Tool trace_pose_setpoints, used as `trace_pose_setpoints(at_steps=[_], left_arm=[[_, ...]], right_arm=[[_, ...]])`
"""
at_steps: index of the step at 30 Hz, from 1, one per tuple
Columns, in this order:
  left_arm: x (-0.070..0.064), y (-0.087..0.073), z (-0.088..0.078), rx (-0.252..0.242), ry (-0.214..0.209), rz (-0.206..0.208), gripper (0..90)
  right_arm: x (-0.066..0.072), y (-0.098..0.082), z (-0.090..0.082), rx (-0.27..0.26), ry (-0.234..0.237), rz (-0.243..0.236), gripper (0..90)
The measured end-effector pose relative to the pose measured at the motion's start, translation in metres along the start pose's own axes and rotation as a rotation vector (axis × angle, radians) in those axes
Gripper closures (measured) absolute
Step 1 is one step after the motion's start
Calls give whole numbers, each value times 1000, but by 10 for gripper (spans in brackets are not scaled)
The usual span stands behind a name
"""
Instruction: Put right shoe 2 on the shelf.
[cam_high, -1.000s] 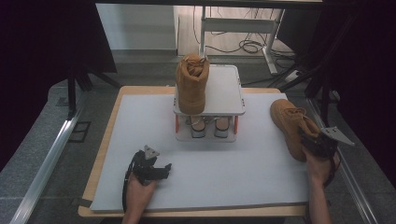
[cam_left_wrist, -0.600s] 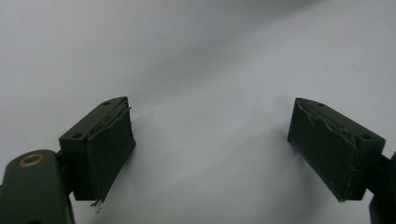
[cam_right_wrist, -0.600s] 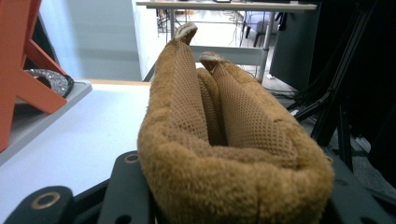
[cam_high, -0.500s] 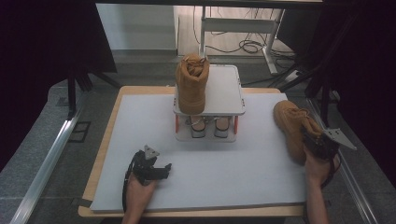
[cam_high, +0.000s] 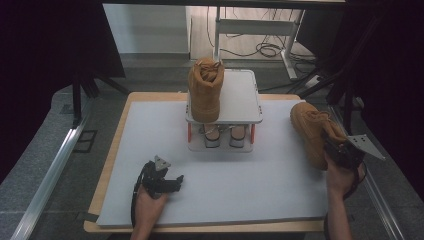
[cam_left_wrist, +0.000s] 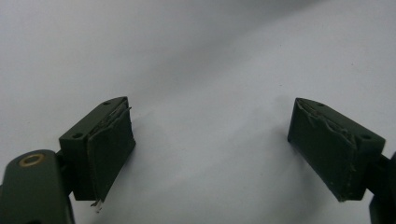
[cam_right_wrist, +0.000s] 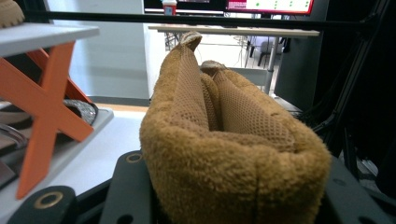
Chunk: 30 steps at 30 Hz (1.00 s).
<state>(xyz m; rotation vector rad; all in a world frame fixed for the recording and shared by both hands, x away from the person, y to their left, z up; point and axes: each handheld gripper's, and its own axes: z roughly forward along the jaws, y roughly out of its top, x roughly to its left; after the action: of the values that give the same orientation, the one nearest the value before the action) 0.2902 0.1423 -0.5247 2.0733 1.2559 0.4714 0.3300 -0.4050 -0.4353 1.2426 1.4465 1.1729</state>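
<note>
Your right gripper (cam_high: 336, 149) has just closed its jaws further, and they now clamp the padded collar of the tan boot (cam_high: 314, 131). Since a second ago the boot has tipped up off the counter (cam_high: 270, 190) at its right edge: the grip holds, so carry it to the shelf rack (cam_high: 240, 105) beside the other boot (cam_high: 205, 90). Your left gripper (cam_high: 165, 181) rests with jaws wide and empty.

Dim room, grey floor (cam_high: 45, 200). Wooden table (cam_high: 115, 150) under a white mat (cam_high: 240, 190). Beyond, a pale wall (cam_high: 145, 25), a metal desk frame (cam_high: 260, 27), tangled cables (cam_high: 265, 49).
</note>
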Motion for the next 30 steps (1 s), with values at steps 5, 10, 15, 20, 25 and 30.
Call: trace_pose_setpoints(at_steps=[5,10,15,20,25,30], left_arm=[[0,0,0,0,0,0,139],[0,0,0,0,0,0,139],[0,0,0,-2,0,-3,139],[0,0,0,-2,0,0,139],[0,0,0,-1,-1,-4,139],[0,0,0,-1,0,-3,139]], right_arm=[[8,11,-4,-21,9,-4,554],[16,23,-8,-47,25,-14,554],[24,36,-12,-71,40,-29,555],[29,46,-15,-84,48,-27,556],[36,54,-15,-91,51,-38,557],[41,61,-16,-107,67,-47,557]])
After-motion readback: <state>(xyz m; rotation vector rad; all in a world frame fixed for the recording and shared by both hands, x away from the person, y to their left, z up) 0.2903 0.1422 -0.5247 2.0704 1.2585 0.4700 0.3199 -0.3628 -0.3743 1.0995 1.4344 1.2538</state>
